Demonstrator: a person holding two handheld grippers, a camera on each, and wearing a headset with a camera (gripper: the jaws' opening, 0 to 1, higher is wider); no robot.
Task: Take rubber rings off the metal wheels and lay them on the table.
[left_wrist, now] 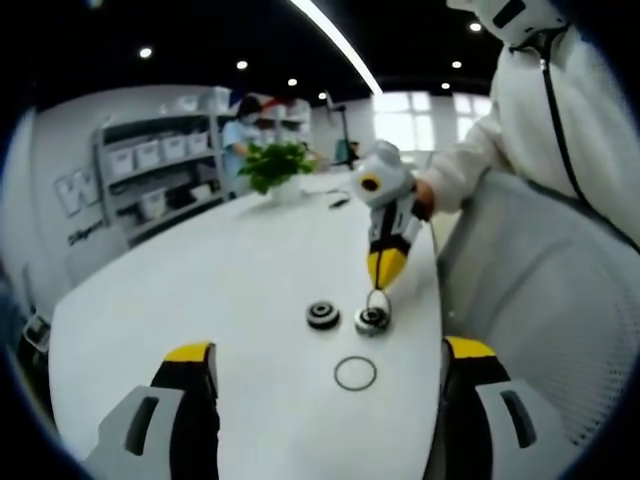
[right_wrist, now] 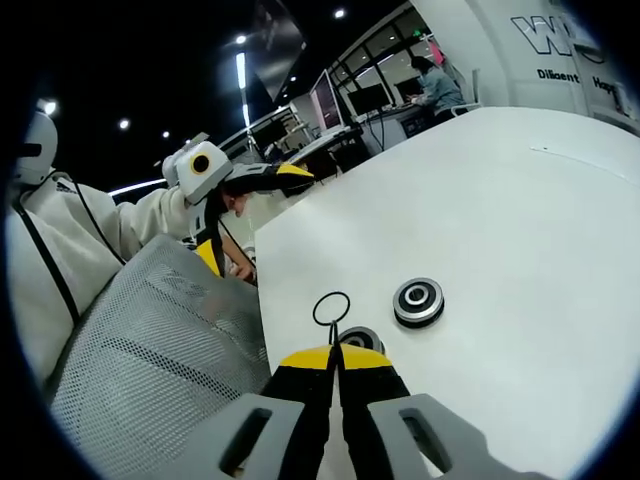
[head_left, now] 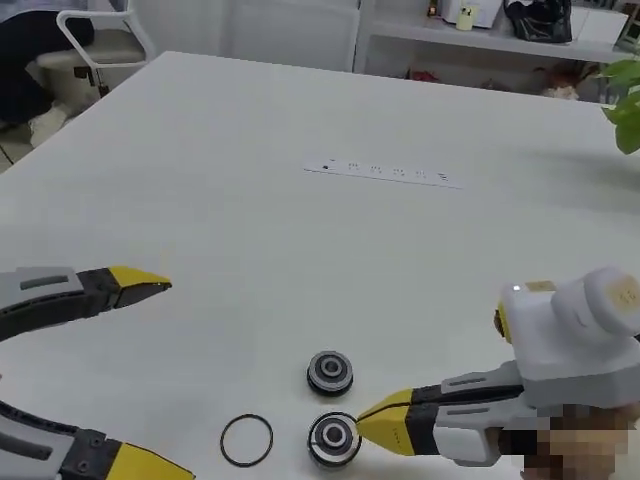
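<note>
Rubber ring [head_left: 246, 440], a thin black loop, lies flat and free on the white table [head_left: 300, 250] at your near edge. In the head view it is just left of the near wheel [head_left: 333, 437] and not touching it. The far wheel [head_left: 329, 371] lies flat just beyond that one with a small gap between them, and both have dark rims and bright hubs. Your right gripper [right_wrist: 336, 352] comes in from the right with its yellow-tipped jaws pressed together at the near wheel's rim. In the left gripper view a second ring [left_wrist: 378, 298] shows as a thin dark loop running from those tips down to the wheel, so the tips are pinching it. Your left gripper [left_wrist: 329, 350] hangs over the table on the left with its jaws spread wide, holding nothing, and the free ring lies ahead of the gap between them. Farther up the table is a white power strip [head_left: 380, 170], its markings too small to read. In the right gripper view the far wall carries large dark lettering [right_wrist: 535, 28] that begins with W and is cut by the edge, with smaller words beside it, one of which looks like "Diligent". In the left gripper view a big pale W [left_wrist: 75, 190] sits on the wall beside shelves of bins [left_wrist: 150, 170], and the script under it can't be read
</note>
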